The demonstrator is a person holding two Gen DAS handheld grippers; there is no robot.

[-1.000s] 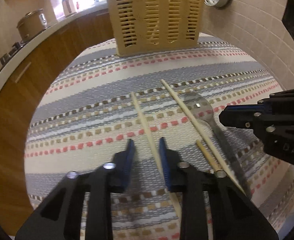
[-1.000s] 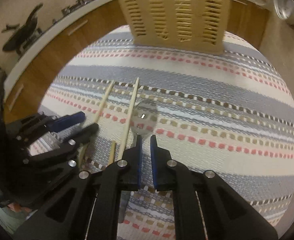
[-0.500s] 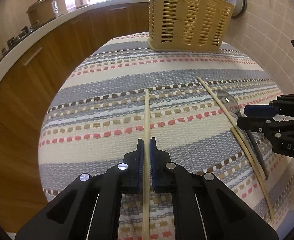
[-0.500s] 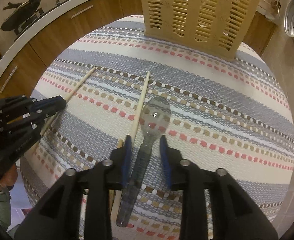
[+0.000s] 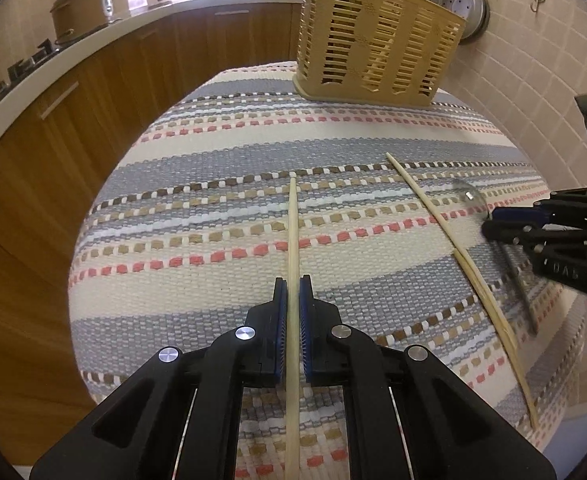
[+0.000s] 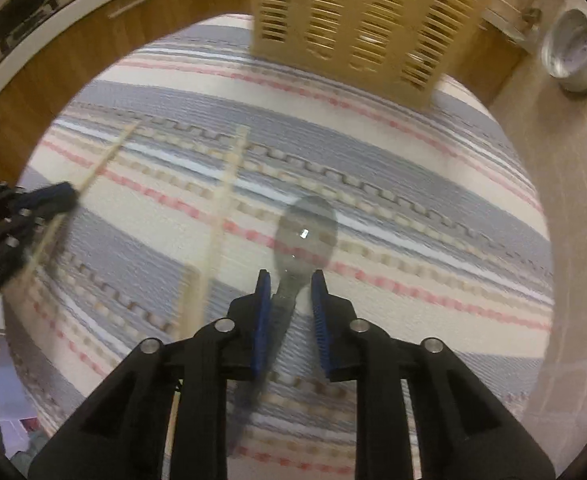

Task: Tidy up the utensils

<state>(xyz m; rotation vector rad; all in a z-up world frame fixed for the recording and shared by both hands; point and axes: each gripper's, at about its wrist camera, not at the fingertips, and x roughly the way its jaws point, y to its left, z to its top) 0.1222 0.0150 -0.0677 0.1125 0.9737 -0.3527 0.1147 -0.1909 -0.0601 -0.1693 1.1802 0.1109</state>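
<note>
Since the earlier frame, left hand-held gripper [image 5: 293,308] has shut on one chopstick [image 5: 292,240]; right hand-held gripper [image 6: 291,300], jaws just narrowing, straddles the spoon [image 6: 305,232] handle, not visibly pinching. Second chopstick [image 5: 445,224] lies on the counter's striped cloth [image 5: 213,160]. Nothing seems to have reached the basket [image 5: 373,40]; all placing remains.

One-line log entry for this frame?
left gripper: shut on chopstick | right gripper: closing around spoon handle | basket: far end
</note>
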